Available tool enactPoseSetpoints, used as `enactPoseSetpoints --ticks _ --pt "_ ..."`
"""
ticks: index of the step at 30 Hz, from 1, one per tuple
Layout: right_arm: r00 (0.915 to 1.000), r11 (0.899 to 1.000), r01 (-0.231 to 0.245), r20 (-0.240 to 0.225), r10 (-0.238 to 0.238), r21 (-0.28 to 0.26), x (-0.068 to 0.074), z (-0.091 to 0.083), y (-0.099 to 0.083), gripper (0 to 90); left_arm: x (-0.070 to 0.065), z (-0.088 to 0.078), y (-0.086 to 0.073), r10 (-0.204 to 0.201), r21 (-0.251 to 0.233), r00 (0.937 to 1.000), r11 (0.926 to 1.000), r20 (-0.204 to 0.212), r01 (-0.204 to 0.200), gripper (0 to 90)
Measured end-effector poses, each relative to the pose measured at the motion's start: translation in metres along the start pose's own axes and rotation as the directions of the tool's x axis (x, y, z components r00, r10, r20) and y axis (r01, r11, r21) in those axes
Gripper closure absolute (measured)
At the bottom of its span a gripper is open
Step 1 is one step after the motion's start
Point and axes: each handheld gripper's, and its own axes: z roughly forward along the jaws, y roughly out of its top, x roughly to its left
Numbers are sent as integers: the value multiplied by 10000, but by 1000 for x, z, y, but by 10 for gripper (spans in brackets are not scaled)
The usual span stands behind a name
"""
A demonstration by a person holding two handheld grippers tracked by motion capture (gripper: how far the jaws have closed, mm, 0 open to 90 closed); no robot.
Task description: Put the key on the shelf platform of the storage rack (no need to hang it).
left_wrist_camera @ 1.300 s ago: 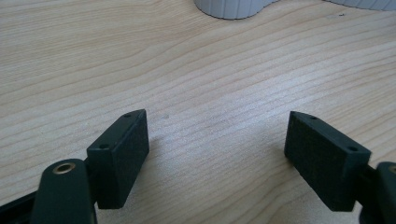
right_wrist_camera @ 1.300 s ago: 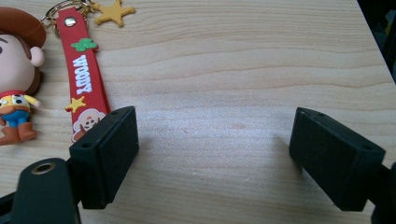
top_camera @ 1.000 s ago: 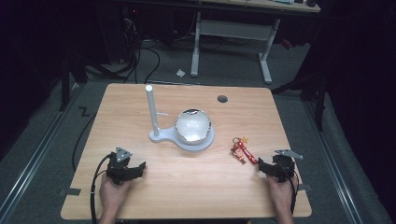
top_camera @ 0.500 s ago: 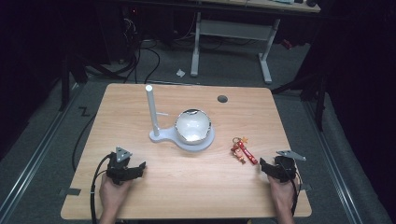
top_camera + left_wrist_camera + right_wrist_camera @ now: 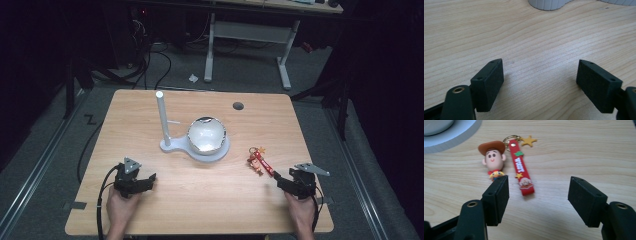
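Starting at the right tongs (image 5: pixel 538 200), the jaws are spread wide with nothing between them but bare wood, and they're aimed straight at the keychain (image 5: pixel 506 162) lying flat just ahead, so my guess is that's the thing about to be picked up. It's a little cowboy-head charm (image 5: pixel 493 157) beside a red strap (image 5: pixel 522 170), joined at a gold ring with a yellow star (image 5: pixel 528 141) hanging off it. The strap runs toward the gap between the jaws, which would make it the easy bit to pinch, since the head looks rounder and more likely to slip. In the high view the right tongs (image 5: pixel 290 183) sit low on the bench (image 5: pixel 200 200) near its front right, close to the keychain (image 5: pixel 259 161). The left tongs (image 5: pixel 540 82) are just as wide open and holding nothing, parked over empty wood well away on the front left (image 5: pixel 140 182), probably just waiting. Further out, mid-bench, there's a white stand (image 5: pixel 172 146) with an upright post (image 5: pixel 162 117) and a short peg sticking out sideways, plus a shiny dome or bowl thing (image 5: pixel 207 135) on its base. That peg looks to me like a hook for the keychain ring, but that's only a guess.
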Motion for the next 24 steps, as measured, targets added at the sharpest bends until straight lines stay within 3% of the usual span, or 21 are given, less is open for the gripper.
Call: enactPoseSetpoints --ticks 11,24 --pt "9966 9980 628 -541 -623 75 26 19 16 269 0 0 0 9 8 10000 10000 -1 -9 223" --pt "9933 9965 703 -947 -657 463 32 49 36 221 0 0 0 3 4 10000 10000 -2 -3 223"
